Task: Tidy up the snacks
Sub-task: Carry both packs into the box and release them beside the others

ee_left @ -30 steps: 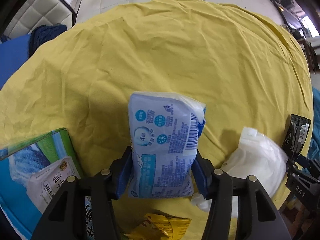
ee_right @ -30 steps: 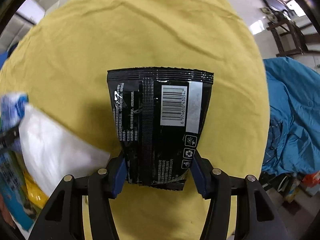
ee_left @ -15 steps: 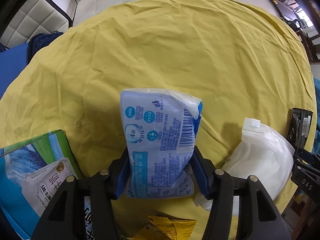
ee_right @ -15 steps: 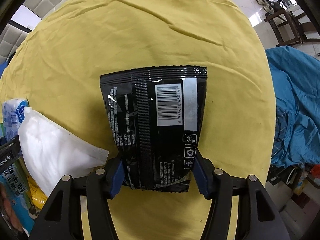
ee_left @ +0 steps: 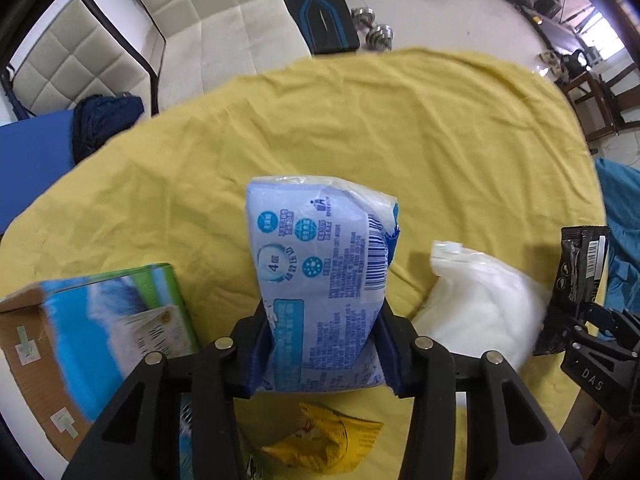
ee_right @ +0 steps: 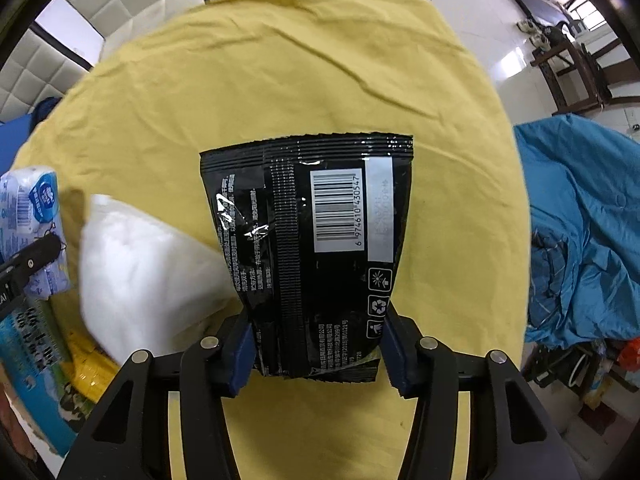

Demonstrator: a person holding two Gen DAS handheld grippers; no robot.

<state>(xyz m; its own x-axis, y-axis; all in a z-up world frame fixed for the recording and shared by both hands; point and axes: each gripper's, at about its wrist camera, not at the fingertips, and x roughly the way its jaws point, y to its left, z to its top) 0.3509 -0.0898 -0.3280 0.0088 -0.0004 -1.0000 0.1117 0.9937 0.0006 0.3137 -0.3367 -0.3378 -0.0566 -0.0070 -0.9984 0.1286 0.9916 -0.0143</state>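
Observation:
My left gripper (ee_left: 323,354) is shut on a light blue packet (ee_left: 320,272) with white print and a barcode, held above the yellow tablecloth (ee_left: 360,128). My right gripper (ee_right: 316,354) is shut on a black glossy packet (ee_right: 316,240) with a white barcode label, also lifted over the cloth. Both show across views: the black packet (ee_left: 580,276) at the left wrist view's right edge, the blue packet (ee_right: 30,220) at the right wrist view's left edge. Between them a white pouch (ee_left: 476,312) lies on the cloth.
A blue and green carton (ee_left: 100,336) sits at the near left, and a crumpled yellow wrapper (ee_left: 332,444) lies below my left gripper. Beyond the table stand white quilted chairs (ee_left: 200,20), dumbbells (ee_left: 372,26), and a blue cloth heap (ee_right: 580,232) to the right.
Both grippers have lifted and tilted up with their packets, so more of the room beyond the table shows. The white pouch and carton stay on the cloth.

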